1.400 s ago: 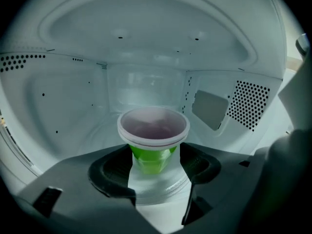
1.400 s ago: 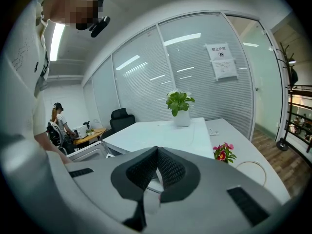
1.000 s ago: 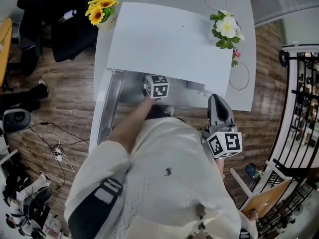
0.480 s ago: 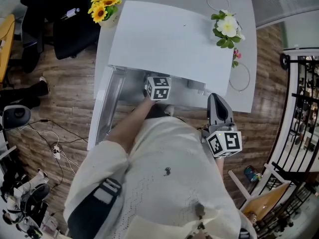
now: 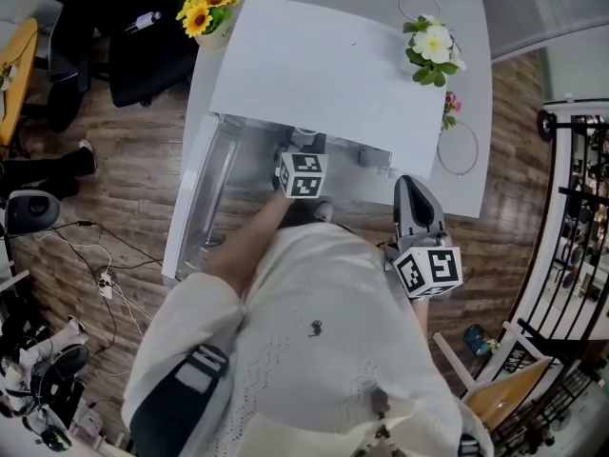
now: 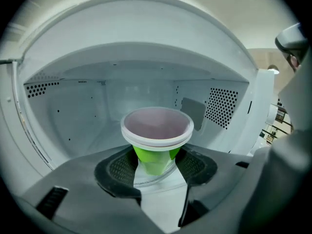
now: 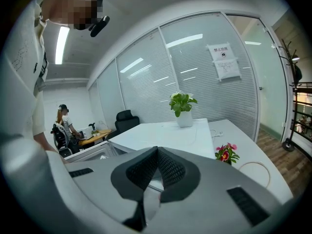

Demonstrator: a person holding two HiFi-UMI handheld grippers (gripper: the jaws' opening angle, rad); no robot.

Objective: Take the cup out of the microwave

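1. Microwave (image 5: 314,74): stands on the white tabletop (image 5: 471,65), with its door (image 5: 195,208) swung wide at 9 o'clock of the cavity
2. Cup (image 6: 156,130): green body with a white rim, upright, inside the cavity near its middle, above the glass turntable (image 6: 146,177)
3. Left gripper (image 6: 157,155): reaches into the cavity; its jaws stand wide and are closed on the cup's green body, one pad against each side just under the rim
4. Right gripper (image 7: 156,152): held outside the microwave, at 4 o'clock of the left gripper in the head view; the pad tips meet, with nothing between them
5. Yellow flowers (image 5: 209,12) stand at 10 o'clock of the microwave top, and a white flower pot (image 5: 433,50) at 2 o'clock
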